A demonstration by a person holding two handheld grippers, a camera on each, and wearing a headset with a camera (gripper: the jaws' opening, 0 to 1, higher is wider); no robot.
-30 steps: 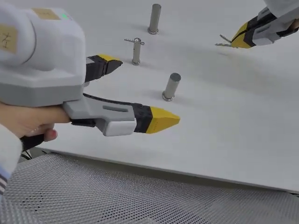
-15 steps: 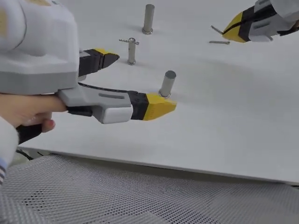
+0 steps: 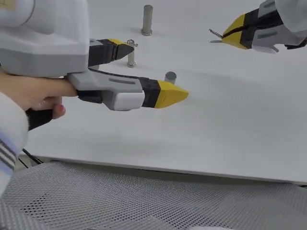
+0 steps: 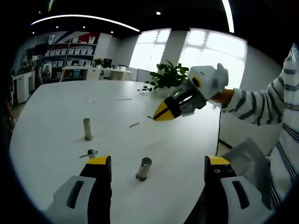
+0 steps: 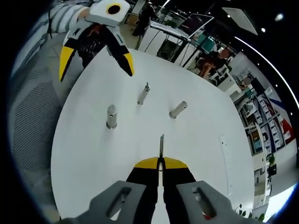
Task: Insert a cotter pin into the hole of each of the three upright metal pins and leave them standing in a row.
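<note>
The right gripper (image 3: 226, 35) has its fingers (image 5: 148, 164) pinched fully together on a cotter pin (image 5: 161, 145). The pin's long axis runs straight out along them, roughly level with the worktop (image 3: 230, 120) and aimed toward the three upright metal pins, so it lies crosswise to their standing axes. That looks like the attitude a cross-hole calls for, though no hole can be made out. The middle pin (image 4: 92, 154) already carries a cotter pin through its top, while the far pin (image 3: 147, 19) and the near pin (image 4: 144, 168) stand bare. The right gripper is well apart from all three. The left gripper (image 4: 158, 161) is much the nearer, with its fingers spread wide and holding nothing, and the near pin stands between them, just ahead. In the head view that pin's cap peeks over the lower yellow finger. By the look of it, the left is placed to steady the near pin while the right brings the cotter pin across. A loose cotter pin (image 4: 134, 124) lies flat farther out on the worktop. No brand, label or writing is legible anywhere.
</note>
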